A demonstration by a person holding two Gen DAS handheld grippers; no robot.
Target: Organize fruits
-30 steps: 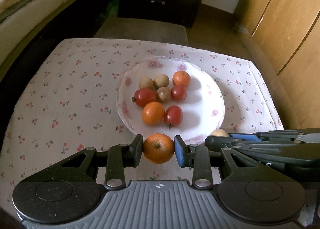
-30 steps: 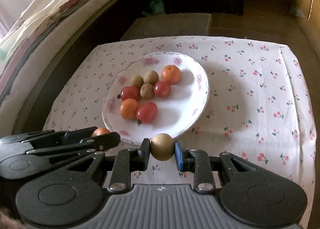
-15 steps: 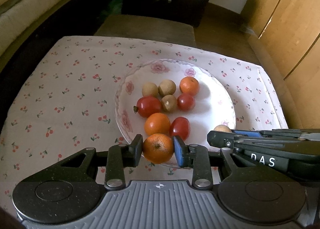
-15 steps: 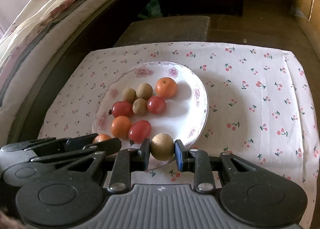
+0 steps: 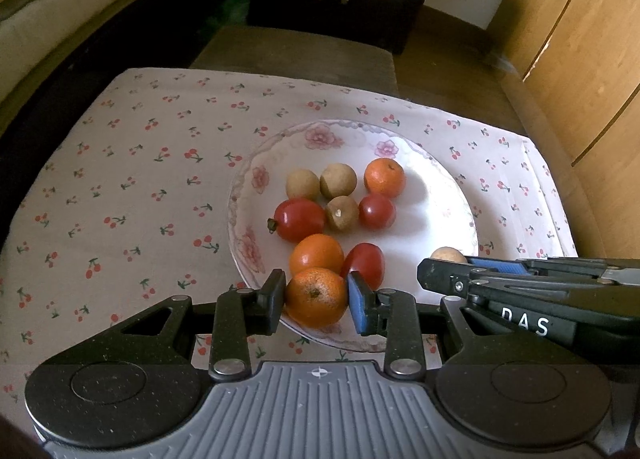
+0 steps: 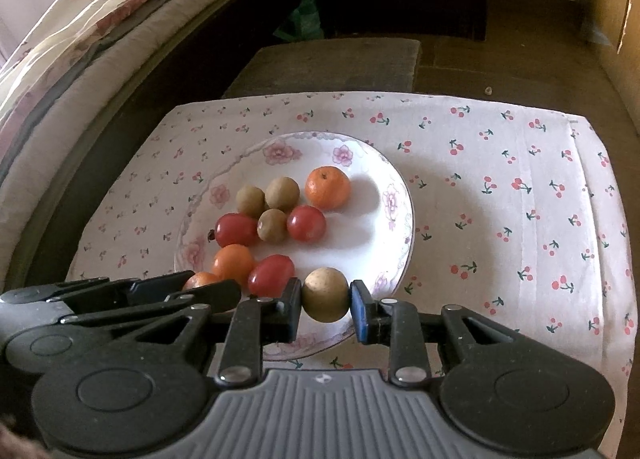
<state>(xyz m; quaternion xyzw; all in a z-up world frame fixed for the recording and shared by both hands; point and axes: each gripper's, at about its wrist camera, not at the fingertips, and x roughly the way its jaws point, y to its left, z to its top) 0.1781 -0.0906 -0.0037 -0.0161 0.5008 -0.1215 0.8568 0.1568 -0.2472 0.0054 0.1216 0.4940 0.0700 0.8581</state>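
- On the left wrist view, a small orange [image 5: 316, 297] is seen pinched between the two fingers of the left gripper [image 5: 316, 299], over the near rim of a white flowered plate [image 5: 444, 215].
- Eight loose fruits are counted on the plate: two oranges [image 5: 385, 177], three red tomatoes [image 5: 300, 219] and three brown round fruits [image 5: 303, 184].
- At the right edge, the right gripper [image 5: 452, 259] is seen from the side, with a fourth brown fruit [image 5: 448, 254] at its tip.
- Under the plate, a cherry-print cloth [image 5: 132, 187] is spread.
- On the right wrist view, the brown fruit [image 6: 325, 295] is shown clamped between the right gripper's [image 6: 325, 297] fingers, above the plate's [image 6: 384, 235] near part.
- The same eight fruits are counted on the plate: two oranges [image 6: 328, 187], three tomatoes [image 6: 306, 223], three brown fruits [image 6: 282, 193].
- At the lower left, the left gripper [image 6: 200, 283] is seen sideways, only a sliver of its orange [image 6: 200, 279] being visible.
- The cloth [image 6: 520, 219] is seen covering the table.
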